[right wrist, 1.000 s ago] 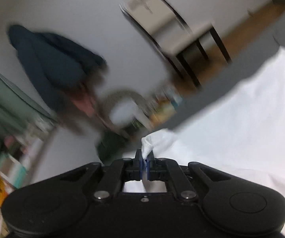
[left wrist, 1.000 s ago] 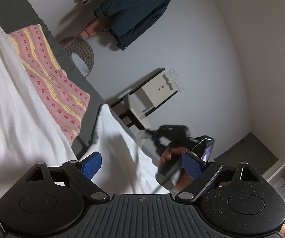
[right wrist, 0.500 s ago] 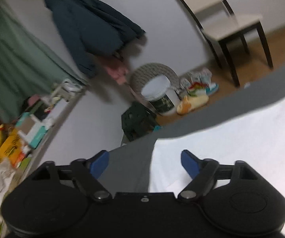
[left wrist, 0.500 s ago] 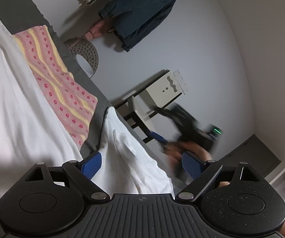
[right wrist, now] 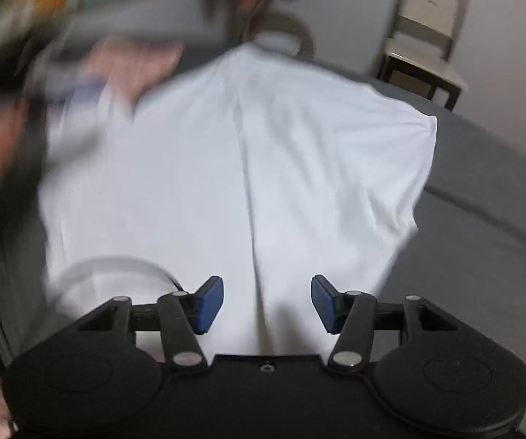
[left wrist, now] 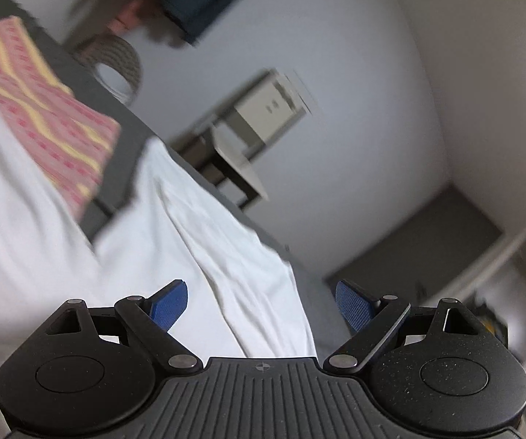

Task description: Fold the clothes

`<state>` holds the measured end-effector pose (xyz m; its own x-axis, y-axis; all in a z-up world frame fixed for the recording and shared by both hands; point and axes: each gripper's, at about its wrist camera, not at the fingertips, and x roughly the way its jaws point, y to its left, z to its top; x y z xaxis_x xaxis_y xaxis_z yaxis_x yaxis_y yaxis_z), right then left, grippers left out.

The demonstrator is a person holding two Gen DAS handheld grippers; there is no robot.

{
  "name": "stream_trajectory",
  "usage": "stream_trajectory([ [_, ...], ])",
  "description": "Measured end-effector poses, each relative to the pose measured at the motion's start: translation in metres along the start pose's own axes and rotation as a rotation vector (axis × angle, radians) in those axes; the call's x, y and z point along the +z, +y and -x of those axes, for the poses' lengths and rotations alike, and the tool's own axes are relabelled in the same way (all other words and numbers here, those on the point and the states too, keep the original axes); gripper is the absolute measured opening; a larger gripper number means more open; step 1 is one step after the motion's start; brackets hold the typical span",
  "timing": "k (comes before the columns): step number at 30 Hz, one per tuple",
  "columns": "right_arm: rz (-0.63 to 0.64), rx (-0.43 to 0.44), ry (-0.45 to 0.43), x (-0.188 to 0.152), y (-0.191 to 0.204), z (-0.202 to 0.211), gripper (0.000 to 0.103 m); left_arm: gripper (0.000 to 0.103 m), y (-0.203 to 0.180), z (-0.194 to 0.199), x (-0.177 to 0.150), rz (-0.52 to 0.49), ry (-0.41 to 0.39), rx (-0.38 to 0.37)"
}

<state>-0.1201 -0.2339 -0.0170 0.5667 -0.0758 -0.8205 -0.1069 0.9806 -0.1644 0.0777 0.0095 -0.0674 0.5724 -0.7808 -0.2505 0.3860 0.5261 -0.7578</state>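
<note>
White shirt [right wrist: 233,168] spread flat (grey bed), left gripper [left wrist: 263,307] and right gripper [right wrist: 266,301] fingers wide apart, holding nothing.

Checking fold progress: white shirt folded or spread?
Spread, not neatly folded: the white shirt lies open across the grey bed, collar near the right tool.

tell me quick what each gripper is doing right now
Left gripper: open, holding nothing, over the white cotton garment.
Right gripper: open, holding nothing, over the same garment.
</note>
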Motion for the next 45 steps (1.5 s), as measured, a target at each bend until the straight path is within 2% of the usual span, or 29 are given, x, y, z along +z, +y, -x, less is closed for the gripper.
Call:
stream_trajectory([
  [3, 0.145, -0.094, -0.002, -0.018, 0.034, -0.002, 0.052, 0.088, -0.025, -0.008, -0.024, -0.067, 0.066, 0.003],
  [6, 0.280, -0.269, 0.003, -0.033, 0.053, -0.019, 0.049, 0.088, -0.046, -0.015, -0.047, -0.132, 0.129, 0.011],
  [10, 0.279, -0.417, -0.031, -0.042, 0.058, -0.037, 0.045, 0.088, -0.067, -0.023, -0.071, -0.228, 0.201, 0.006],
  [12, 0.259, -0.455, -0.036, -0.048, 0.055, -0.044, 0.015, 0.088, -0.073, -0.027, -0.081, -0.263, 0.233, -0.001],
  [13, 0.268, -0.465, -0.027, -0.050, 0.053, -0.047, 0.006, 0.088, -0.075, -0.029, -0.084, -0.278, 0.247, -0.002],
  [16, 0.367, -0.475, 0.026, -0.068, 0.053, -0.045, 0.006, 0.088, -0.080, -0.033, -0.093, -0.312, 0.287, 0.000],
  [18, 0.454, -0.448, 0.060, -0.082, 0.053, -0.046, 0.006, 0.088, -0.079, -0.033, -0.097, -0.315, 0.313, 0.006],
  [20, 0.472, -0.444, 0.060, -0.088, 0.053, -0.049, 0.006, 0.088, -0.077, -0.036, -0.099, -0.310, 0.327, 0.014],
  [22, 0.436, -0.434, 0.061, -0.083, 0.052, -0.047, 0.008, 0.088, -0.074, -0.037, -0.098, -0.310, 0.339, 0.019],
  [24, 0.371, -0.408, 0.051, -0.076, 0.048, -0.037, 0.018, 0.088, -0.074, -0.038, -0.097, -0.308, 0.343, 0.007],
  [26, 0.265, -0.352, 0.026, -0.070, 0.039, -0.021, 0.044, 0.088, -0.074, -0.038, -0.098, -0.311, 0.343, -0.007],
  [29, 0.008, -0.188, -0.068, -0.065, 0.009, 0.013, 0.058, 0.088, -0.078, -0.037, -0.101, -0.322, 0.341, -0.038],
  [33, -0.442, -0.002, -0.218, -0.061, -0.068, 0.021, 0.059, 0.088, -0.091, -0.038, -0.110, -0.359, 0.330, -0.122],
  [36, -0.782, 0.115, -0.251, -0.064, -0.146, -0.025, 0.053, 0.088, -0.108, -0.041, -0.122, -0.405, 0.336, -0.206],
  [37, -0.881, 0.161, -0.257, -0.067, -0.168, -0.045, 0.047, 0.088, -0.113, -0.042, -0.127, -0.416, 0.345, -0.233],
  [40, -1.027, 0.230, -0.280, -0.070, -0.207, -0.088, 0.039, 0.088, -0.128, -0.051, -0.147, -0.441, 0.417, -0.275],
  [43, -1.081, 0.285, -0.323, -0.069, -0.225, -0.105, 0.039, 0.088, -0.139, -0.056, -0.158, -0.466, 0.474, -0.323],
  [45, -1.092, 0.310, -0.323, -0.067, -0.230, -0.114, 0.037, 0.088, -0.139, -0.061, -0.165, -0.444, 0.500, -0.318],
])
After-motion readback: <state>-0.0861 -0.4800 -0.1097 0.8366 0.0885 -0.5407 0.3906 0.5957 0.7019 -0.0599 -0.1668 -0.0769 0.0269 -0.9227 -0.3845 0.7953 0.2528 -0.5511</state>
